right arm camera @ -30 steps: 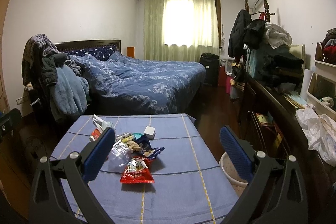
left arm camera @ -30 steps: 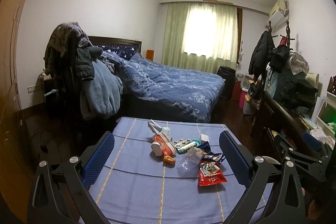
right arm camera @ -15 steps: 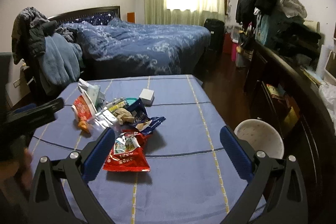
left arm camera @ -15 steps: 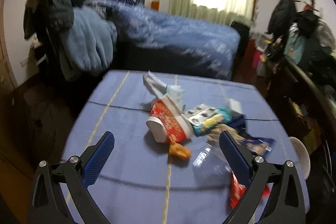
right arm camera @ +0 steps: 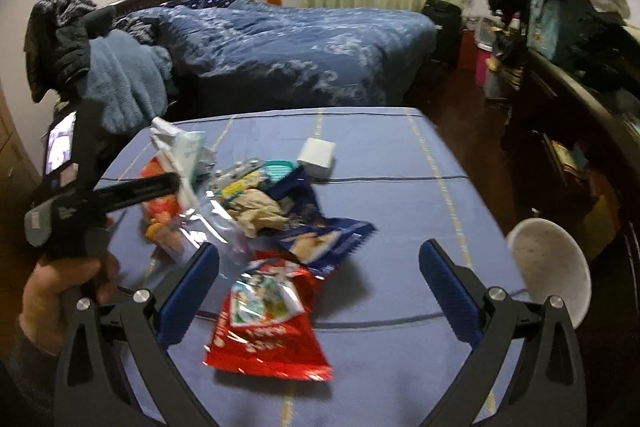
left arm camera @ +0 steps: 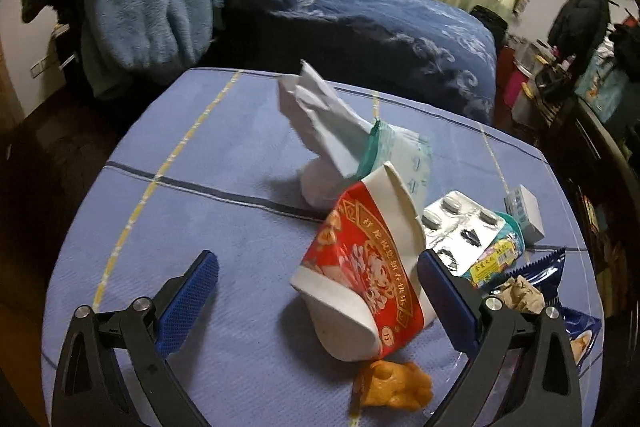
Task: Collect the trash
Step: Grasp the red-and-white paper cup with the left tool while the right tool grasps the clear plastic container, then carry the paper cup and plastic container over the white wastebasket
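Trash lies in a pile on the blue tablecloth (left arm camera: 224, 227). My left gripper (left arm camera: 316, 291) is open, its jaws either side of a crushed red-and-white paper cup (left arm camera: 360, 267) lying on its side. An orange snack piece (left arm camera: 392, 391) lies just below the cup. Behind it are white tissue (left arm camera: 320, 119), a blister pack (left arm camera: 460, 223) and a small white box (left arm camera: 524, 211). My right gripper (right arm camera: 318, 287) is open above a red snack bag (right arm camera: 268, 319). A blue wrapper (right arm camera: 320, 235), crumpled paper (right arm camera: 256, 211) and clear plastic (right arm camera: 208, 223) lie beyond it.
A white bin (right arm camera: 548, 271) stands on the floor right of the table (right arm camera: 400, 187). The left gripper and the hand (right arm camera: 60, 283) holding it show at the left in the right wrist view. A bed (right arm camera: 300, 43) lies behind, a dark dresser (right arm camera: 580, 131) to the right.
Both grippers have moved forward and down toward the table. The left one has closed in on the paper cup; the right one now hangs over the red snack bag.
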Available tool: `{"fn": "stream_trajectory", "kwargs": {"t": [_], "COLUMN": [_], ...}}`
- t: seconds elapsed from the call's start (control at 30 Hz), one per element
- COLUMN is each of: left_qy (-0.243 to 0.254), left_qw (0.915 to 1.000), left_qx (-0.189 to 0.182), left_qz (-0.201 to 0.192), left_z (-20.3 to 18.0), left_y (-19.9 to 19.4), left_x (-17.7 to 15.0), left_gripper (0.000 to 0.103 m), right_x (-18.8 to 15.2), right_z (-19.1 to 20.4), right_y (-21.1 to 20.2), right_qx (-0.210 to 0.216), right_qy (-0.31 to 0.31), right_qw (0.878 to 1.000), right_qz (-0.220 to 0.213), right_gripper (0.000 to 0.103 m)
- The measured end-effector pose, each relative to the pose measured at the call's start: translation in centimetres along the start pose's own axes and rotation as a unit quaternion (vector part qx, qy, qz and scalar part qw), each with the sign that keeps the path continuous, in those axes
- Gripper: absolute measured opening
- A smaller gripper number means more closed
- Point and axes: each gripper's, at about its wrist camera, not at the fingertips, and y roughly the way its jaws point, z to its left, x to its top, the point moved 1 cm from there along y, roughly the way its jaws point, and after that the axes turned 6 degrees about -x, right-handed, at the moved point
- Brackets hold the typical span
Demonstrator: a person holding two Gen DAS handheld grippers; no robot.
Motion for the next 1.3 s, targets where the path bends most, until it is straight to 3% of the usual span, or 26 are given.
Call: {"fn": "stream_trajectory", "kwargs": {"t": [0.13, 0.17, 0.3, 0.63, 0.8, 0.83, 0.9, 0.97, 1.27, 1.3], "left_qy": [-0.003, -0.005, 0.000, -0.032, -0.045, -0.045, -0.046, -0.047, -0.039, -0.036], "left_qw": [0.9995, 0.9991, 0.9991, 0.9965, 0.9932, 0.9927, 0.9920, 0.9913, 0.9884, 0.9879], "left_qx": [-0.032, -0.042, -0.040, -0.056, -0.059, -0.057, -0.054, -0.052, -0.056, -0.060], "left_qz": [-0.003, -0.005, -0.015, -0.053, -0.090, -0.096, -0.105, -0.111, -0.135, -0.139], "left_z": [-0.1, 0.0, 0.0, 2.1, 3.3, 3.5, 3.7, 4.1, 3.8, 3.4], "left_y": [0.1, 0.1, -0.4, -3.3, -6.3, -6.8, -7.6, -8.3, -11.7, -12.3], "left_x": [0.2, 0.2, 0.5, 1.3, 1.4, 1.2, 1.1, 1.0, -0.2, -0.3], "left_gripper": [0.069, 0.055, 0.042, 0.041, 0.041, 0.041, 0.041, 0.041, 0.039, 0.033], "right_x": [0.5, 0.6, 1.0, 1.1, 0.7, 0.6, 0.5, 0.6, 0.7, 0.6], "right_z": [2.5, 3.0, 4.9, 7.3, 7.6, 7.6, 7.5, 7.5, 6.1, 5.7], "right_y": [0.6, 0.7, 1.9, 5.1, 6.9, 7.0, 7.0, 6.7, 2.4, 1.9], "right_qx": [0.016, 0.020, 0.046, 0.049, 0.057, 0.065, 0.079, 0.085, 0.112, 0.113], "right_qy": [-0.028, -0.033, -0.044, -0.058, -0.065, -0.061, -0.058, -0.057, -0.036, -0.033], "right_qw": [0.999, 0.999, 0.998, 0.997, 0.995, 0.995, 0.994, 0.993, 0.993, 0.993], "right_qz": [-0.004, -0.003, 0.005, 0.029, 0.052, 0.054, 0.056, 0.052, 0.016, 0.013], "right_gripper": [0.100, 0.100, 0.099, 0.099, 0.099, 0.096, 0.078, 0.072, 0.071, 0.071]}}
